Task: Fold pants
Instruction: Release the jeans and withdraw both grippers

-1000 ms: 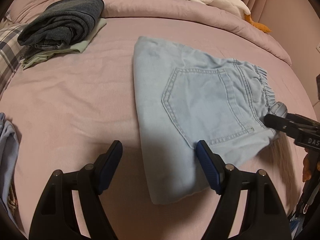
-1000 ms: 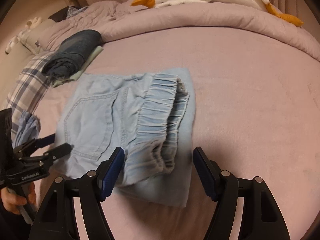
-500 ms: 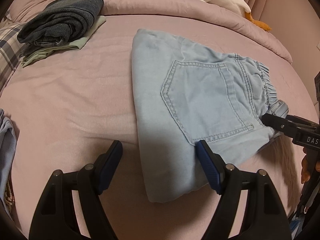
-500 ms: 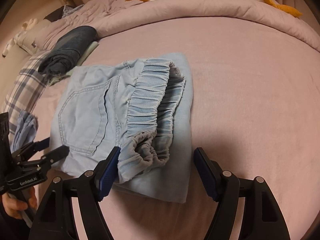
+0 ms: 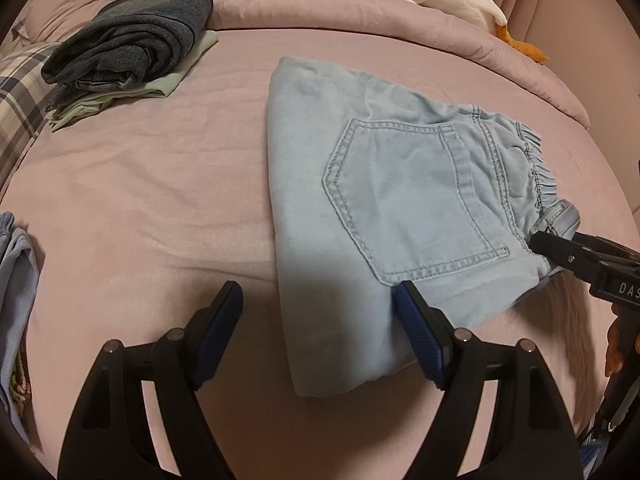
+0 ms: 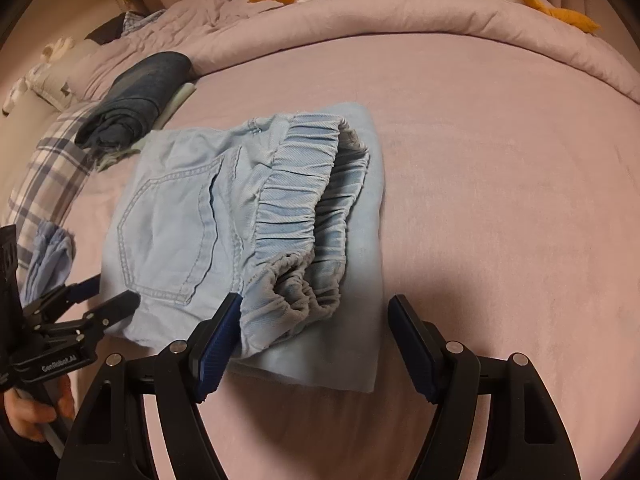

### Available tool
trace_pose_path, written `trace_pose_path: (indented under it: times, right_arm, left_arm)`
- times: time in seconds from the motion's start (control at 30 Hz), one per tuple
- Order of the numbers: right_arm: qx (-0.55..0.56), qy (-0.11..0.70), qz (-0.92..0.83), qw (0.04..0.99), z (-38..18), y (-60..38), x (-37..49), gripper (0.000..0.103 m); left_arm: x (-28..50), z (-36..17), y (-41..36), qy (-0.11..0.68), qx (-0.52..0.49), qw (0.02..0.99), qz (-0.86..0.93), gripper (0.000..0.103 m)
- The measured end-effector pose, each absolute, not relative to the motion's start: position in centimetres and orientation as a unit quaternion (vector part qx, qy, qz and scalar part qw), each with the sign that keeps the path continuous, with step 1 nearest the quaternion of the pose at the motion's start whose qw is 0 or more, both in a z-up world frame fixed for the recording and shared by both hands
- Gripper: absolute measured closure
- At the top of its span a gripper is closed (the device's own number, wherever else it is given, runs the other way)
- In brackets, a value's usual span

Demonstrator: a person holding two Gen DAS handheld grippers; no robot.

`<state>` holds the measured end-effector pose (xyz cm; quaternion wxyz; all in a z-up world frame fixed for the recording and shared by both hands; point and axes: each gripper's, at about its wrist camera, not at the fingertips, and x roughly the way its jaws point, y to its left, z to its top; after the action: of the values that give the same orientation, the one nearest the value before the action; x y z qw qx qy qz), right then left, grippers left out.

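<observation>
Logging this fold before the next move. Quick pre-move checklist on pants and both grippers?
1. Light blue denim pants folded into a compact bundle on the bed: ok.
2. Left gripper open, nothing clamped; one pad at the pants' near edge: ok.
3. Right gripper open, straddling the elastic waistband corner: ok.
4. Waistband lying flat: not ok, it bunches up and gapes.
5. Bottom layer aligned with top: not ok, it sticks out past the waistband.
6. Stack of dark folded jeans apart from the pants: ok in the left view.
</observation>
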<state>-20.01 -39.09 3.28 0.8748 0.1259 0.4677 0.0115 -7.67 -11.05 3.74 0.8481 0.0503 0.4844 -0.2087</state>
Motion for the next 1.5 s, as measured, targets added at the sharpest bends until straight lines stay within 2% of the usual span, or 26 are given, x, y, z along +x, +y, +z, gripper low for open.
trace_pose_path:
  times: [0.2, 0.5, 0.67, 0.7, 0.73, 0.77, 1.17, 1.5]
  right_arm:
    - [0.122, 0.460, 0.000, 0.879, 4.0, -38.9, -20.7, 0.029]
    - [0.124, 0.442, -0.015, 0.888, 5.5, -39.0, -22.1, 0.029]
    - [0.118, 0.430, -0.024, 0.895, 6.9, -38.4, -22.9, 0.029]
    - [0.116, 0.426, -0.026, 0.897, 7.3, -38.3, -23.2, 0.022]
    - [0.113, 0.424, -0.027, 0.898, 7.6, -38.1, -23.3, 0.011]
    - [0.110, 0.419, -0.026, 0.901, 8.0, -37.9, -23.5, 0.008]
    - [0.054, 0.363, -0.006, 0.930, 13.1, -34.3, -26.8, 0.005]
    - [0.047, 0.384, 0.004, 0.922, 11.1, -33.1, -27.1, 0.005]
  left_arm:
    - [-8.4, 4.6, -11.0, 0.479, 0.050, 0.853, -0.201, 0.024]
    - [-9.4, 6.7, -10.4, 0.475, 0.024, 0.858, -0.192, 0.001]
    - [-10.5, 8.3, -10.3, 0.478, 0.013, 0.857, -0.189, 0.001]
    - [-10.8, 8.6, -10.4, 0.477, 0.015, 0.858, -0.187, 0.001]
    - [-11.1, 9.0, -10.5, 0.477, 0.018, 0.860, -0.182, 0.001]
    - [-11.5, 9.5, -10.5, 0.472, 0.025, 0.863, -0.179, 0.001]
    - [-15.5, 13.5, -10.1, 0.433, 0.027, 0.885, -0.169, 0.001]
    - [-17.0, 13.1, -10.5, 0.440, 0.038, 0.883, -0.159, 0.001]
